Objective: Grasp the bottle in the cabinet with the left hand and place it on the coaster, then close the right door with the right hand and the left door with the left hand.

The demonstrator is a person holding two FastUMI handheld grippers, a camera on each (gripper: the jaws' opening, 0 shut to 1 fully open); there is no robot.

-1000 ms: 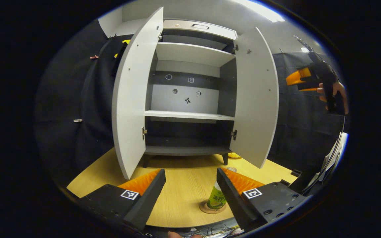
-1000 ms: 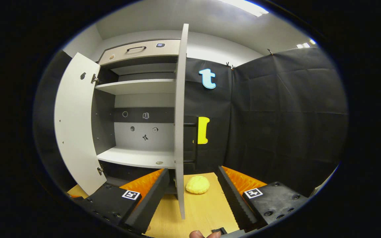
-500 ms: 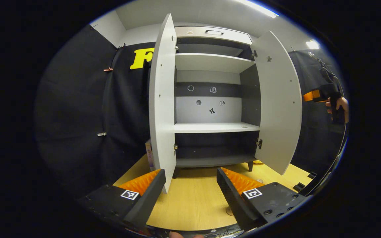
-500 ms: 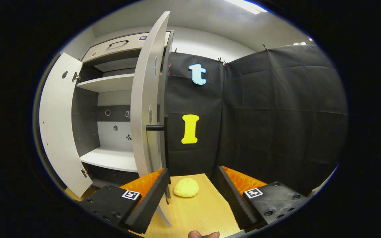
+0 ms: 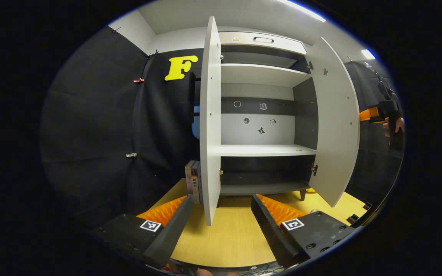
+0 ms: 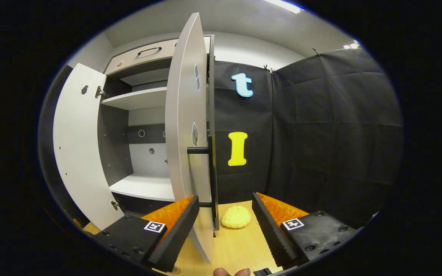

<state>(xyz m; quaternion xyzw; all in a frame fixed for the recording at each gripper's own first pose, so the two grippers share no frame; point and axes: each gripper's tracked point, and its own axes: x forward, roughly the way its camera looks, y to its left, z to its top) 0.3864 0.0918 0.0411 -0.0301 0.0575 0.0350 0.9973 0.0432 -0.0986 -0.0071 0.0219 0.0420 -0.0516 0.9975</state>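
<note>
A: What do you have under you and around you?

B: You work over a pale wooden table (image 5: 228, 237) walled in by black cloth. The cabinet (image 5: 263, 115) stands at the table's far edge, grey inside with white shelves and a drawer along its top.

A: And the doors?

B: Both stand open. In the left gripper view the left door (image 5: 210, 126) is edge-on to you, and the right door (image 5: 336, 126) is swung out toward the table's right side. In the right gripper view the right door (image 6: 184, 126) shows its outer face with a dark bar handle (image 6: 200, 150).

A: The bottle?

B: I cannot find it in these views. The shelves you can see hold nothing I can make out.

A: How are your tools?

B: Your left gripper (image 5: 221, 214) has its fingers apart, with bare table between them and the left door's lower corner just beyond. Your right gripper (image 6: 225, 214) is also spread, holding nothing; the right door's lower edge hangs just inside its left finger. In the left gripper view the right gripper (image 5: 378, 113) sits in a hand past the right door's outer edge.

A: Room to move?

B: Some books (image 5: 193, 182) stand against the left door's outer side by the table's left edge. A yellow lump (image 6: 236, 217) lies on the table just right of the right door. The table's front stretch is open.
</note>
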